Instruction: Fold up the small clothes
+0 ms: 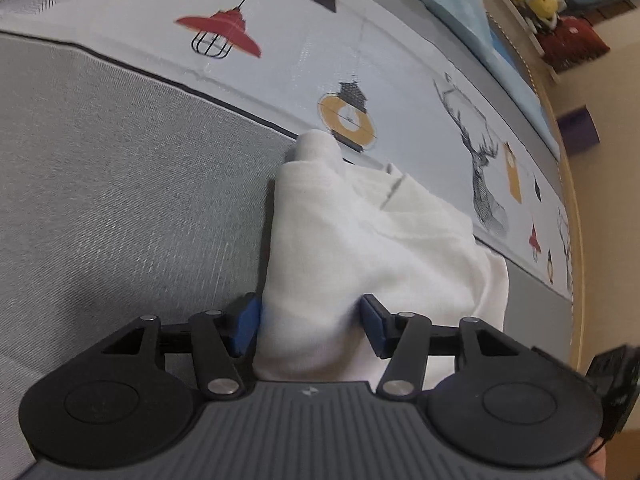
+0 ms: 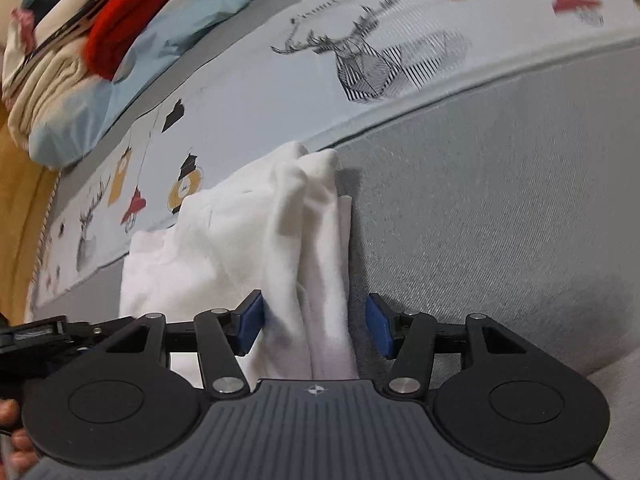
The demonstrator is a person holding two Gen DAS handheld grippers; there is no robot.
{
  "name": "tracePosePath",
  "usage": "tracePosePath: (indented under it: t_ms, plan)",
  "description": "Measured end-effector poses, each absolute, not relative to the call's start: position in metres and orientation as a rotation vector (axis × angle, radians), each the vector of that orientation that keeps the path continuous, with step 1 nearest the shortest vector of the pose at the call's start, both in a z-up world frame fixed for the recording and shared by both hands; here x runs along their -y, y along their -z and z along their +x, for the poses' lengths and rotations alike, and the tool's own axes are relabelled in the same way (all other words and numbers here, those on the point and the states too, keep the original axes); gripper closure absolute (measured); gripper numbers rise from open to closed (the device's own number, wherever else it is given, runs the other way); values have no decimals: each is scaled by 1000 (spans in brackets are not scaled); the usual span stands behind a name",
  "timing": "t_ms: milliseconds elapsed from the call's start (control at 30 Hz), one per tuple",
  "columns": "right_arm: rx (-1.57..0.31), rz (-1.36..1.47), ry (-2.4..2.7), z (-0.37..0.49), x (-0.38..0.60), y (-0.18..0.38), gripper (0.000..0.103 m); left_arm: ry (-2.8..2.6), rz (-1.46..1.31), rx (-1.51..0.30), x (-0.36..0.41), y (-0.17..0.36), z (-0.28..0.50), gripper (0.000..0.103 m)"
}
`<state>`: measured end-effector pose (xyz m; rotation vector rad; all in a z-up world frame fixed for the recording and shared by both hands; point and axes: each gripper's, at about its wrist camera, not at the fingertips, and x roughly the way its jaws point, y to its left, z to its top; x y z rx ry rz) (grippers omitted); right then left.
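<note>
The white garment (image 1: pixel 360 240) lay half-folded on the grey bed (image 1: pixel 120 200), its long axis running away from both grippers. The left gripper (image 1: pixel 310 326) and right gripper (image 2: pixel 316 328) stood open, straddling its near edge, gripping nothing.

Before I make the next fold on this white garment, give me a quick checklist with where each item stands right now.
1. Left gripper open: ok.
2. Right gripper open: ok.
3. white garment lying on the grey bed surface, not lifted: ok.
4. Folded edge straight and smooth: not ok, it bunches near the top in the right wrist view.
5. Fingers clear of cloth: cannot tell, fabric lies between both pairs.
</note>
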<state>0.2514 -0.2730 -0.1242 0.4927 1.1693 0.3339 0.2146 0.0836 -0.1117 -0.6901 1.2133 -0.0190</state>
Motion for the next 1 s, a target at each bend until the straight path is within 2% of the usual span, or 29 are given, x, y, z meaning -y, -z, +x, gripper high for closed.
tracePosePath:
  t_ms: [67, 100, 133, 167, 200, 233, 333, 400, 433, 467, 500, 567, 667, 767, 800, 833, 867, 900, 1000]
  plan:
    - [-1168, 494, -356, 253, 270, 124, 54, 22, -723, -1220, -86, 121, 222, 44]
    - [-1166, 498, -370, 253, 269, 124, 65, 30, -727, -1217, -86, 124, 226, 47]
    - [-1160, 500, -377, 254, 268, 123, 72, 47, -708, -1207, -84, 124, 229, 54]
    - [-1153, 500, -378, 254, 267, 121, 75, 65, -666, -1192, -82, 123, 232, 69]
    - [-1139, 509, -378, 255, 267, 118, 79, 83, -612, -1166, -78, 119, 235, 72]
    - [-1112, 532, -377, 256, 269, 114, 81, 97, -585, -1138, -76, 114, 237, 75]
    - [-945, 563, -408, 256, 268, 84, 81, 132, -499, -974, -72, 83, 237, 75]
    - [-825, 512, -389, 253, 264, 66, 80, 139, -460, -843, -72, 59, 233, 69]
    - [-785, 497, -345, 253, 265, 62, 75, 116, -450, -790, -73, 51, 231, 64]
    - [-774, 481, -292, 254, 268, 61, 70, 80, -437, -740, -75, 45, 228, 51]
    - [-778, 467, -248, 255, 271, 62, 64, 47, -433, -707, -79, 42, 226, 46]
    - [-789, 478, -232, 255, 278, 63, 64, 9, -457, -725, -87, 45, 226, 45]
    - [-817, 477, -326, 254, 277, 64, 64, 45, -474, -808, -90, 55, 227, 53]
    - [-975, 337, -374, 255, 257, 82, 66, 114, -445, -882, -81, 63, 226, 56]
    - [-1042, 265, -350, 255, 251, 94, 62, 134, -409, -950, -75, 72, 227, 56]
    - [-1091, 227, -321, 253, 248, 104, 54, 124, -339, -1048, -66, 86, 229, 56]
    - [-1109, 257, -310, 254, 251, 109, 53, 97, -258, -1127, -59, 101, 228, 49]
    - [-1113, 308, -304, 254, 255, 109, 56, 68, -226, -1138, -57, 106, 227, 36]
    - [-1104, 315, -289, 251, 257, 105, 55, 13, -272, -1115, -64, 98, 221, 38]
